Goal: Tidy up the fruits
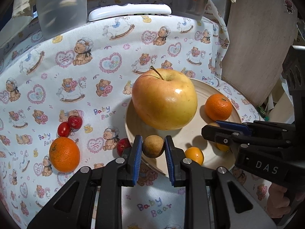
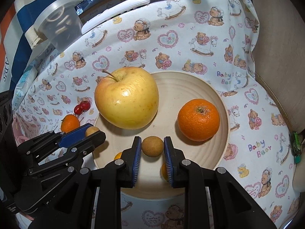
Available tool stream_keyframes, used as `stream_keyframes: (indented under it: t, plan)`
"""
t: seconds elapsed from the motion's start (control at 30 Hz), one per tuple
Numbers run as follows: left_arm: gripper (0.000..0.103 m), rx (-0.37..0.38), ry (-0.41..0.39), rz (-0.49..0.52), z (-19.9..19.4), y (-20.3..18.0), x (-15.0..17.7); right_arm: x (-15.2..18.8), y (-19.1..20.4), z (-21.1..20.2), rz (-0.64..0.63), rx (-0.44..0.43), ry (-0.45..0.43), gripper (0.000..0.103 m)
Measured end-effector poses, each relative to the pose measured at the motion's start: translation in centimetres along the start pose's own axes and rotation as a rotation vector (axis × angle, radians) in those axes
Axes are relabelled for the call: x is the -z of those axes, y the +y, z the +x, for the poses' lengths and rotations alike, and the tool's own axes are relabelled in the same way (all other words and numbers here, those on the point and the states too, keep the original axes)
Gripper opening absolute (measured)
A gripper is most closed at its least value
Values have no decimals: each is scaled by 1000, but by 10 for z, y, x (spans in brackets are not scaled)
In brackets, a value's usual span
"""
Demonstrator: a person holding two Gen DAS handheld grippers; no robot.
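Left wrist view: left gripper (image 1: 153,146) clamped on a small brown round fruit (image 1: 153,146), blue pads touching both its sides, held over the near left rim of the cream plate (image 1: 200,87). On the plate: a large yellow apple (image 1: 164,100) at the far left, a mandarin (image 1: 218,106) to its right, a small yellow-orange fruit (image 1: 194,155) near the front. Off the plate on the bear-print cloth (image 1: 106,103), to the left: a second mandarin (image 1: 64,154), a cherry tomato (image 1: 63,129) touching a strawberry (image 1: 75,122), and another strawberry (image 1: 124,146) just beside the plate's rim. Entering from the right, the right gripper (image 1: 211,131), low over the plate.

Right wrist view: right gripper (image 2: 152,146) likewise closed on a second small brown fruit (image 2: 152,146) above the plate's near part, apple far left, mandarin to the right. At the far edge of the cloth: a white remote (image 2: 114,13) and a clear plastic container (image 2: 59,24).
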State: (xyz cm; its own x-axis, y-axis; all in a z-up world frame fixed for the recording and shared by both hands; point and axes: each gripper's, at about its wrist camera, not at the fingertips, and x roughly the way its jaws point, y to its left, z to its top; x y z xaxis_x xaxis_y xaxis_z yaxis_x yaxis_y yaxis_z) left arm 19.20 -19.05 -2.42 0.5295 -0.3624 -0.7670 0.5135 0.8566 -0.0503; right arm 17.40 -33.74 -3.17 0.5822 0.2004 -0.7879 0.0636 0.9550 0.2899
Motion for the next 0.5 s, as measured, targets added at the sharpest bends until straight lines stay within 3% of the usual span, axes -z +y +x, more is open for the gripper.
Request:
stream_keyframes:
  t: [0.03, 0.1, 0.13, 0.17, 0.5]
  plan:
    - [24, -3, -2, -1, 0, 0, 0, 0, 0, -1, 1, -3, -3, 25]
    - [38, -17, -3, 3, 0, 0, 1, 0, 1, -3, 2, -9, -9, 27]
    - [51, -28, -8, 5, 0, -1, 1, -1, 1, -4, 3, -12, -13, 29]
    - [54, -40, -19, 5, -1, 0, 2, -1, 2, -6, 5, -17, -20, 34]
    - [54, -70, -91, 7, -26, 7, 4, 0, 7, -28, -22, -42, -124, 36]
